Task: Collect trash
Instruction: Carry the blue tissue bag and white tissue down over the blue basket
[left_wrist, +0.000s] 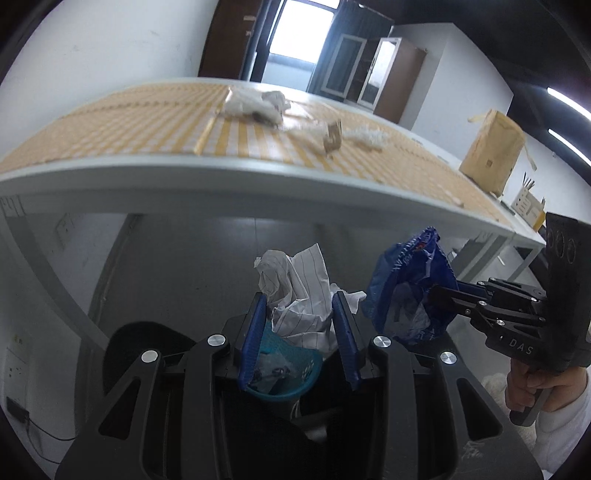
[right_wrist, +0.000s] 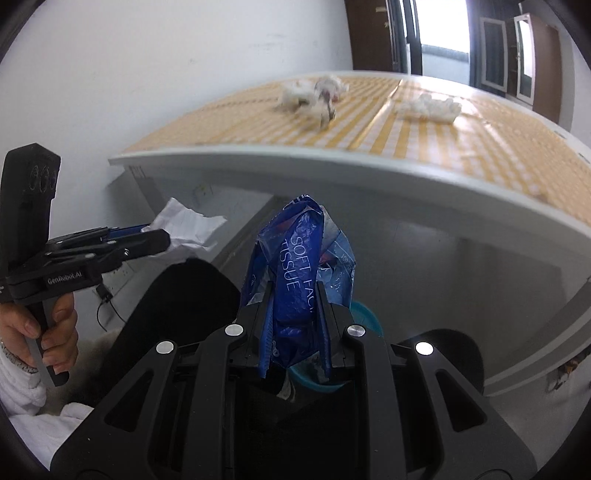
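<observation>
The left gripper (left_wrist: 301, 325) is closed on a crumpled sheet of lined paper (left_wrist: 295, 291), and the right gripper (right_wrist: 293, 321) is closed on a crushed blue tissue wrapper (right_wrist: 295, 280); both loads are clamped between the pads and stand well below the edge of the table (left_wrist: 221, 173). The teal waste basket (left_wrist: 291, 373) sits on the floor directly beneath both grippers, and it already holds some scraps. The step in hand appears to be the drop into the basket. To do it well, bring each gripper over the basket mouth until the load hangs inside the rim line, then part the jaws fully so that the paper and the film fall free. The wrapper is light and limp and may cling to a pad; a short shake after release should clear it. Release one load at a time if the two grippers crowd each other, since the basket mouth is narrow. More trash remains on the checked tablecloth (right_wrist: 443, 136): white tissue clumps (right_wrist: 428, 105) and a mixed pile (right_wrist: 314, 92), blurred here, so its contents cannot be told exactly.
</observation>
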